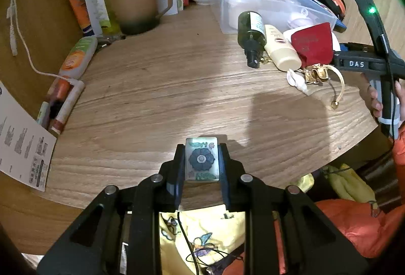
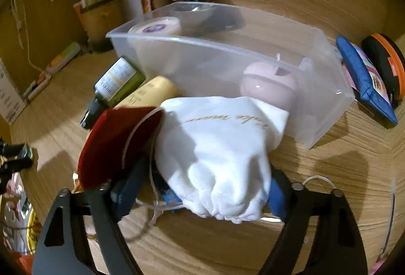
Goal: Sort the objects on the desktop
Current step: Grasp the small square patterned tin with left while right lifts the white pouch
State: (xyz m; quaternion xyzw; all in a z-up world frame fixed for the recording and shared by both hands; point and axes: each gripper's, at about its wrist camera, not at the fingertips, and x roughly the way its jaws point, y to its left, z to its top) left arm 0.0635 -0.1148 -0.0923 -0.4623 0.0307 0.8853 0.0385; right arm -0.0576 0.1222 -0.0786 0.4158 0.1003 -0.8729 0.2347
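Left gripper (image 1: 201, 161) is clamping a small glazed tile with a dark flower print (image 1: 201, 159) between both fingers, holding it just over the near edge of the wooden desk (image 1: 162, 87). The tile is sitting square in the jaws, face up.

Right gripper (image 2: 202, 189) is standing spread wide around the gathered neck of a white drawstring pouch (image 2: 215, 148). The blue-padded fingers (image 2: 277, 196) are flanking the cloth, but whether they are pressing on it I cannot tell; no firm grasp is showing. The pouch is lying on the desk, its far end touching the near wall of the clear plastic bin (image 2: 253, 60).

Progress, as a judgement: sorting is looking early to middling. The bin is already holding a round white jar (image 2: 154, 27) at its far left and a pale pink rounded object (image 2: 268, 85) at its right. Still lying loose just left of the pouch: a red cloth pouch (image 2: 111, 146), a cream tube (image 2: 149, 92) and a dark green bottle (image 2: 116, 82). In the left view, a gold trinket with a cord (image 1: 316, 75) is also lying near that pile. A blue zip case (image 2: 367, 87) and a round black-and-orange item (image 2: 387, 60) are resting to the right of the bin.

Remaining, by my reckoning: place the tile, bin the white pouch, then clear the loose cluster.
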